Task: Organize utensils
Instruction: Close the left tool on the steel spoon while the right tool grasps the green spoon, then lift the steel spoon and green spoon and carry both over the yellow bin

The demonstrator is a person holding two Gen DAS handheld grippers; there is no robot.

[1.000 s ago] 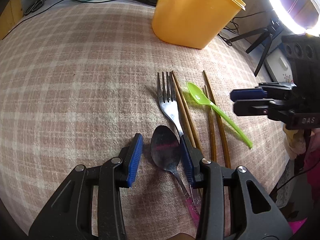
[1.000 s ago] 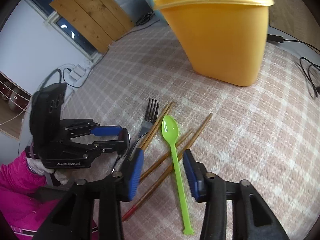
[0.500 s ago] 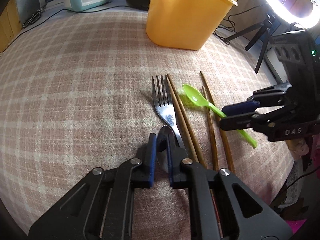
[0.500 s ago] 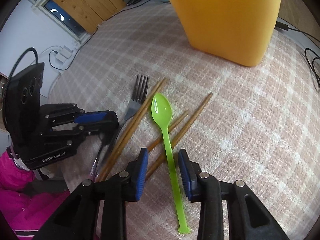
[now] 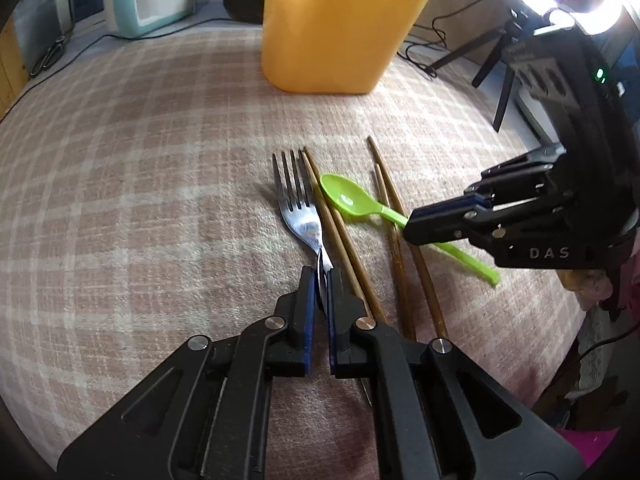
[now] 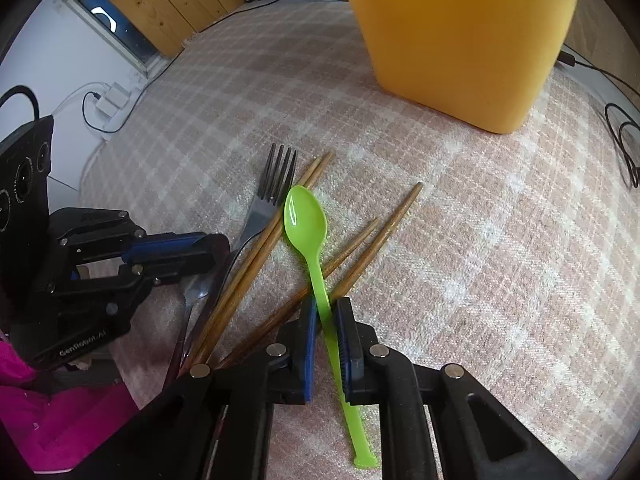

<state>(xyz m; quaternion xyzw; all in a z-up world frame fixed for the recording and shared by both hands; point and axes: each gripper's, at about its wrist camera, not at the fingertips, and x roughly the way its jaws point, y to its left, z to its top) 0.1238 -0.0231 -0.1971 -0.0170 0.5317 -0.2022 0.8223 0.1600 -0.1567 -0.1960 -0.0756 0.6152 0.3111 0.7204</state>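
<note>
on the left, the left gripper point(image 5: 319, 276) has just pressed its jaws together on the metal spoon point(image 5: 320, 264); a second ago they stood wide around its bowl, now the spoon stands on its edge between the blue pads, thin and almost hidden. just beside it lie the fork point(image 5: 298, 204) and one pair of chopsticks point(image 5: 340, 236), not held. to the right, the right gripper point(image 6: 324, 312) has also just been closing, and its pads now pinch the handle of the green spoon point(image 6: 306, 220), which lies across the second pair of chopsticks point(image 6: 360, 252) on the checked cloth point(image 5: 140, 200). so i think both spoons are caught and ready to be lifted. the yellow container point(image 6: 460, 40) stands well behind the utensils, probably the place for them.
</note>
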